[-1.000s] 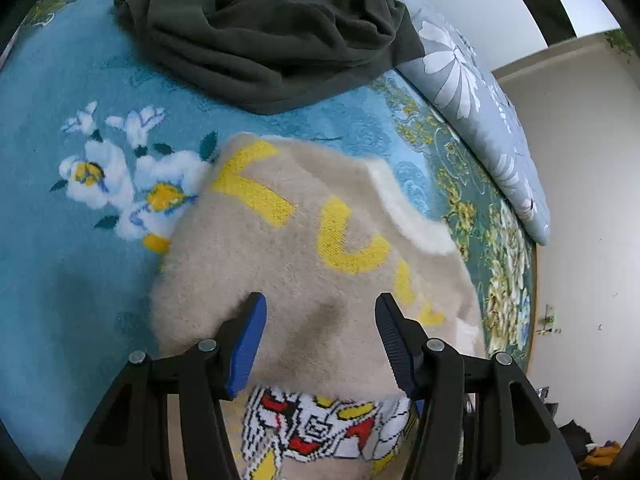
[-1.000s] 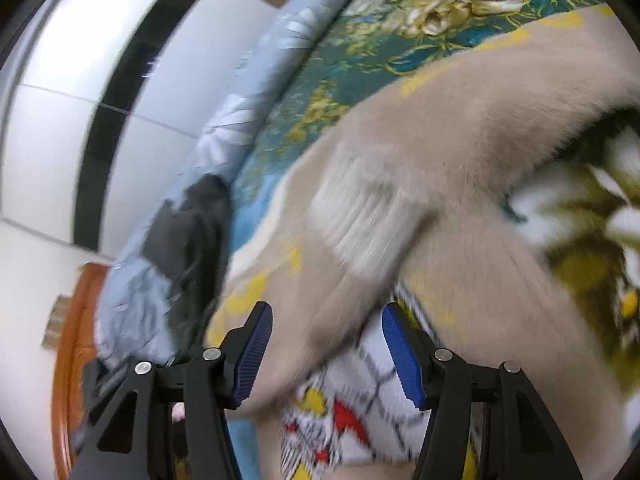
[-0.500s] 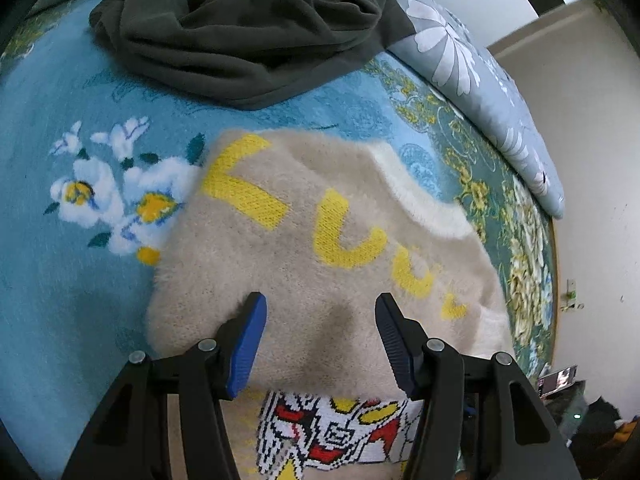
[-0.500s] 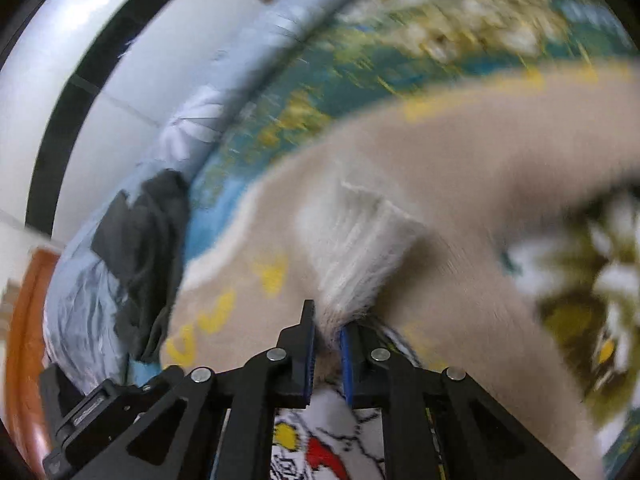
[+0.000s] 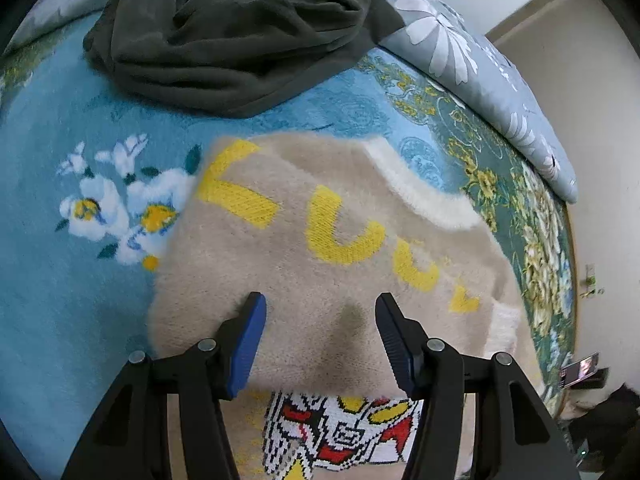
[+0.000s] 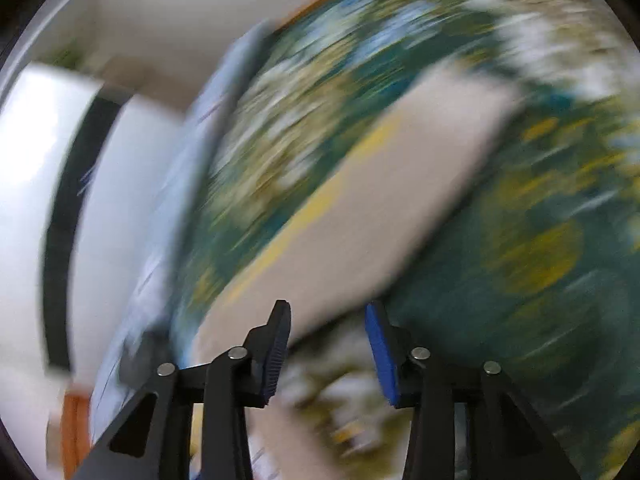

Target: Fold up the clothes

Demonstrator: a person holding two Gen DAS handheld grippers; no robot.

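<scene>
Bare blue blanket (image 5: 60, 320) lies open left of the beige sweater (image 5: 320, 280), the dark garment heap (image 5: 240, 40) crowds beyond it, and the blurred right view seems unobstructed.

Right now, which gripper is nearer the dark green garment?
Left. The left gripper hovers open over the beige sweater, facing the dark green garment beyond it. The right gripper's blurred view doesn't show it.

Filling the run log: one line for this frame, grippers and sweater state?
left gripper: open over beige sweater | right gripper: open, view blurred | dark garment: unfolded
</scene>
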